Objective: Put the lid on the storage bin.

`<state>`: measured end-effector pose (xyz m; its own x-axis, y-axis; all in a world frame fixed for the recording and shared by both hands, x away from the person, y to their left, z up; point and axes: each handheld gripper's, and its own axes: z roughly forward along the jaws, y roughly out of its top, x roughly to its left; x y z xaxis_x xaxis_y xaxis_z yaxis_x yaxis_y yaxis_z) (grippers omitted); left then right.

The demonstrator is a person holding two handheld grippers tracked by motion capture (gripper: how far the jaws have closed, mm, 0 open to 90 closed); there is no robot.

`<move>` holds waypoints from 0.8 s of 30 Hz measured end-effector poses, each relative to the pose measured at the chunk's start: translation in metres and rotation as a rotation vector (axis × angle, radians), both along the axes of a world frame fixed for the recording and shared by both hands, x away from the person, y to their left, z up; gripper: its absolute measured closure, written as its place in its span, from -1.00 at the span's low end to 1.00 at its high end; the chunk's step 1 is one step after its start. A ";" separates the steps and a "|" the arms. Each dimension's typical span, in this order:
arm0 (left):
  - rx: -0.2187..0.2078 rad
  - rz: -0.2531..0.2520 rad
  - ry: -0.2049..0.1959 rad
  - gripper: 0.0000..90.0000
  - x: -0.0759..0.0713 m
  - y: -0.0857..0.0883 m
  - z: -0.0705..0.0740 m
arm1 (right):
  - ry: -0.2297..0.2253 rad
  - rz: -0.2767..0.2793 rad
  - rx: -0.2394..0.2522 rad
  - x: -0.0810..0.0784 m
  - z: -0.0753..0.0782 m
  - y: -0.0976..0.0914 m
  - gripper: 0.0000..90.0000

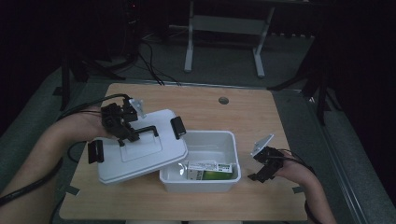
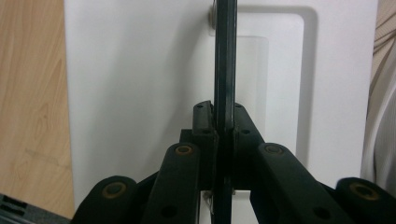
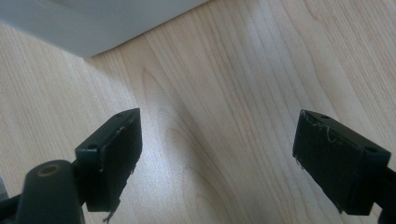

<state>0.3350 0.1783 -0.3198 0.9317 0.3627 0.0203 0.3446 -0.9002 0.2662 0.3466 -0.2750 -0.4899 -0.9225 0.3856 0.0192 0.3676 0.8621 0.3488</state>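
Lid (image 1: 140,156), clenched by its handle (image 1: 147,130) in left hand-held gripper (image 1: 125,133), overlaps box (image 1: 212,184) mid-frame; right hand-held gripper (image 1: 261,170) released.

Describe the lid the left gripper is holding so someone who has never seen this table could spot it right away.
On the wooden table stands an open white plastic box with cartons inside. Tilted over its left edge is the lid, held by its black handle in the shut left gripper. It is the flat white piece with black clips at its ends.
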 end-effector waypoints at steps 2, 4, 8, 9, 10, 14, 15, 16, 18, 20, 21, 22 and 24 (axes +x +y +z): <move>0.000 -0.016 -0.001 0.87 0.001 -0.011 0.001 | 0.000 0.002 0.000 0.000 -0.001 0.000 -0.66; -0.004 -0.029 0.001 0.87 0.002 -0.018 0.001 | 0.002 0.000 0.001 0.000 -0.001 0.000 -0.66; 0.000 -0.053 0.000 0.87 0.003 -0.030 0.002 | 0.004 0.003 -0.001 -0.001 -0.002 0.000 -0.66; -0.001 -0.056 -0.002 0.87 0.004 -0.033 0.002 | 0.004 0.002 0.000 -0.001 -0.002 0.000 -0.66; 0.001 -0.057 0.004 0.87 0.004 -0.036 0.001 | 0.002 0.004 0.002 -0.001 -0.003 0.000 -0.66; -0.003 -0.075 0.004 0.87 0.005 -0.047 0.002 | 0.005 0.002 0.004 -0.001 -0.002 -0.001 -0.66; -0.003 -0.079 0.005 0.87 0.006 -0.050 0.001 | 0.004 0.002 0.005 -0.001 -0.002 -0.001 -0.66; -0.001 -0.088 0.005 0.87 0.006 -0.052 0.001 | 0.003 0.002 0.006 -0.001 -0.002 -0.001 -0.66; -0.003 -0.095 0.007 0.87 0.007 -0.058 0.002 | 0.003 0.002 0.006 -0.001 -0.002 -0.001 -0.66; -0.007 -0.099 0.004 0.87 0.007 -0.063 0.002 | 0.004 0.001 0.008 -0.001 -0.002 -0.001 -0.66; -0.005 -0.105 0.009 0.87 0.007 -0.066 0.001 | 0.005 0.002 0.007 -0.001 -0.002 -0.001 -0.66; -0.009 -0.105 0.005 0.87 0.008 -0.068 0.001 | 0.005 0.003 0.007 -0.001 -0.002 -0.001 -0.66; -0.005 -0.113 0.010 0.87 0.009 -0.074 0.001 | 0.005 0.004 0.006 -0.001 -0.003 -0.001 -0.66</move>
<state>0.3436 0.1042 -0.3192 0.9669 0.2550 0.0096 0.2432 -0.9323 0.2678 0.3454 -0.2758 -0.4927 -0.9240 0.3816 0.0263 0.3658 0.8614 0.3525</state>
